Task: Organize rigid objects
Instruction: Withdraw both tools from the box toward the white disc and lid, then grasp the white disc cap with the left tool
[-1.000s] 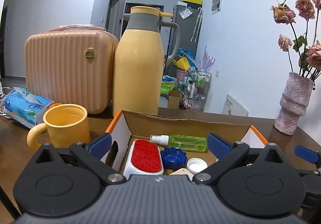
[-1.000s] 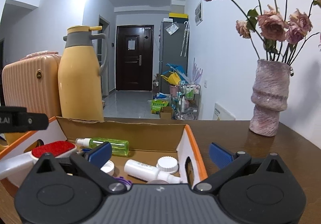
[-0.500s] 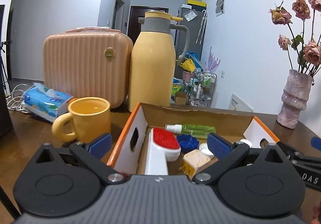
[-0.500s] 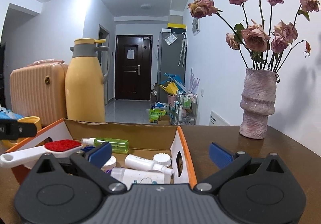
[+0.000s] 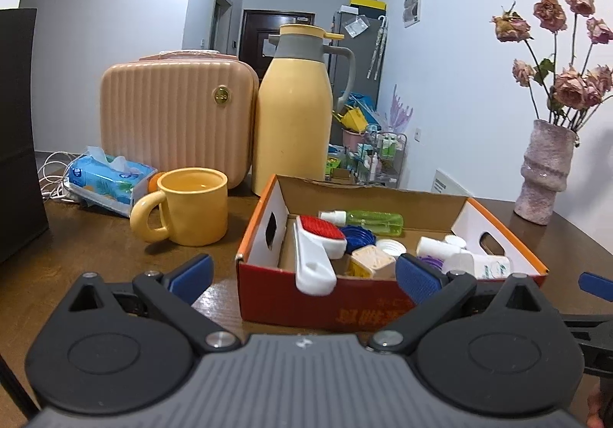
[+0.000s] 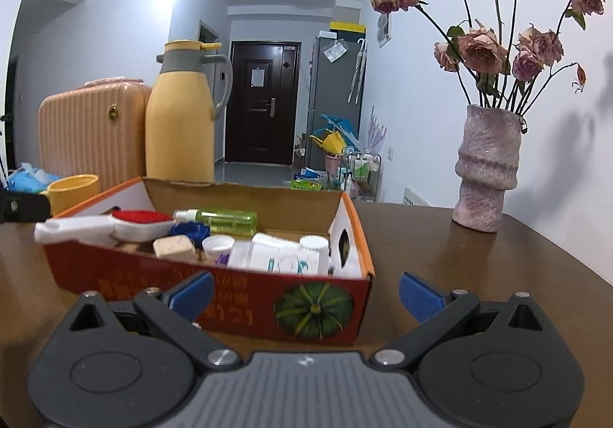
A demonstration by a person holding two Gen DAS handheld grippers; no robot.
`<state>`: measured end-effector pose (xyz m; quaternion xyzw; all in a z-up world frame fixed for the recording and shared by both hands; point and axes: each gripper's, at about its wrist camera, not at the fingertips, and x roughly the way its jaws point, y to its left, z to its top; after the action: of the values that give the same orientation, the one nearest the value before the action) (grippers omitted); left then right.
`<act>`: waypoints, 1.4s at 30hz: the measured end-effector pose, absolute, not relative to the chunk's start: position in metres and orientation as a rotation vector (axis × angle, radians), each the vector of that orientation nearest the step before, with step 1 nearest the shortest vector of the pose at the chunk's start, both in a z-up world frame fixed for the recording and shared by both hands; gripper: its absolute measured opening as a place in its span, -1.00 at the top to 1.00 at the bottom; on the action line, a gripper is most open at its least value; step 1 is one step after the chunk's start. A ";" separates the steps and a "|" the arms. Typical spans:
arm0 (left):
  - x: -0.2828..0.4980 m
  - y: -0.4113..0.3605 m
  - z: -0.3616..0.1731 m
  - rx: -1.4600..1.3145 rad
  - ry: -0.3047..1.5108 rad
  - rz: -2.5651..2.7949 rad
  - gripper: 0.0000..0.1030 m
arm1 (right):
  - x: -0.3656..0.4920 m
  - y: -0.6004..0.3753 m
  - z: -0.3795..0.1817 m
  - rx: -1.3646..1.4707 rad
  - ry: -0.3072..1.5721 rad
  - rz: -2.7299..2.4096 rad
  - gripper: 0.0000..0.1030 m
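Note:
An open red-and-orange cardboard box (image 5: 268, 297) (image 6: 245, 307) stands on the brown table. Inside lie a white brush with a red pad (image 5: 320, 248) (image 6: 115, 225), a green spray bottle (image 5: 367, 220) (image 6: 222, 220), a blue cap (image 5: 356, 236), a beige cube (image 5: 371, 260) (image 6: 172, 248), white caps and white bottles (image 5: 479, 262) (image 6: 276, 255). My left gripper (image 5: 302, 280) is open and empty, just in front of the box's near wall. My right gripper (image 6: 304, 292) is open and empty, in front of the box's right corner.
A yellow mug (image 5: 191, 211), a tissue pack (image 5: 111, 179), a yellow thermos jug (image 5: 293, 113) and a peach case (image 5: 176, 113) stand left of and behind the box. A pink vase with dried roses (image 6: 484, 167) stands at the right. A dark object (image 5: 19, 136) is at far left.
Both grippers have drawn back from above the box toward the table's near side; the box's front wall now shows in both views. Both stay open and empty.

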<state>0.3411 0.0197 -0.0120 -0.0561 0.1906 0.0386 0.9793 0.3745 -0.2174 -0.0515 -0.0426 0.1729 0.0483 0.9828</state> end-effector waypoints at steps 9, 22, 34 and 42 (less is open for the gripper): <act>0.319 0.009 -0.026 -0.088 0.433 0.047 -1.00 | 0.347 -0.229 -0.055 -0.071 0.361 0.076 -1.00; 0.305 0.003 -0.044 -0.105 0.506 0.047 -1.00 | 0.323 -0.253 -0.058 -0.068 0.393 0.057 -1.00; 0.302 -0.007 -0.052 -0.089 0.547 0.003 -1.00 | 0.317 -0.269 -0.065 -0.046 0.432 0.018 -1.00; 0.311 -0.016 -0.062 -0.056 0.622 -0.028 -1.00 | 0.317 -0.275 -0.068 -0.022 0.441 -0.002 -1.00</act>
<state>0.3106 -0.0164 -0.0625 -0.0278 0.3061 -0.0139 0.9515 0.3175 -0.2746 -0.0680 -0.0107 0.2187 -0.0008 0.9757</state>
